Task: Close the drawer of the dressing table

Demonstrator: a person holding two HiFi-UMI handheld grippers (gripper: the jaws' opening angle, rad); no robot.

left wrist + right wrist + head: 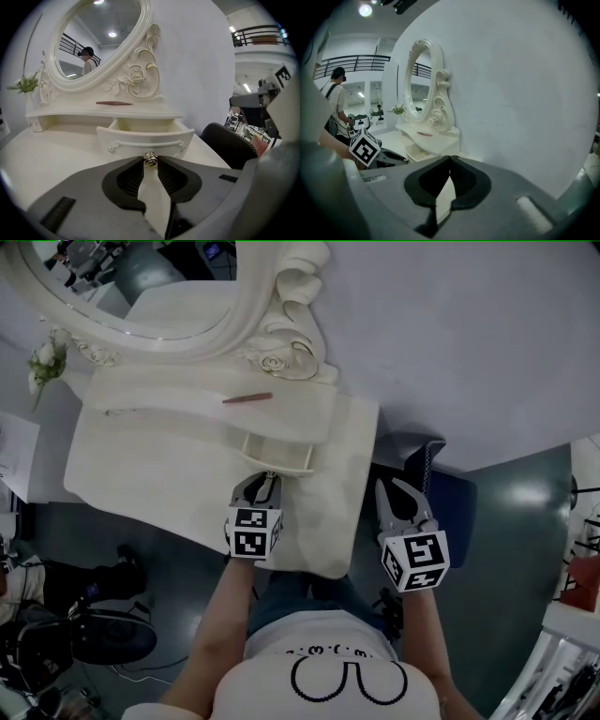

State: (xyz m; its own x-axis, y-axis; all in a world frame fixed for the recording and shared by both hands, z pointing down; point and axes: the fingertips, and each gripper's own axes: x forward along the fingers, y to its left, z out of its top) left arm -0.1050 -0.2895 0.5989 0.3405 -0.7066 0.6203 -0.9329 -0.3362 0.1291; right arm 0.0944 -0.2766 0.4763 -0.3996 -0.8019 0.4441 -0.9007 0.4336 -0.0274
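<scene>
While the small cream drawer [145, 136] ahead of the left claw [150, 163] stands pulled out, its round metal knob [150, 159] is pinched; closing is judged unstarted. The right claw [450, 158] is pressed together, empty.

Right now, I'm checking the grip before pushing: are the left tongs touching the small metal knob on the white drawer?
Touching. The left gripper view shows the left tongs closed on the small metal knob, both tips pressing its sides.

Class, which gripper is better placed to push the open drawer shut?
Left. The left gripper grips the knob of the open drawer, ready to push. The right gripper hangs shut and empty beside the table.
</scene>
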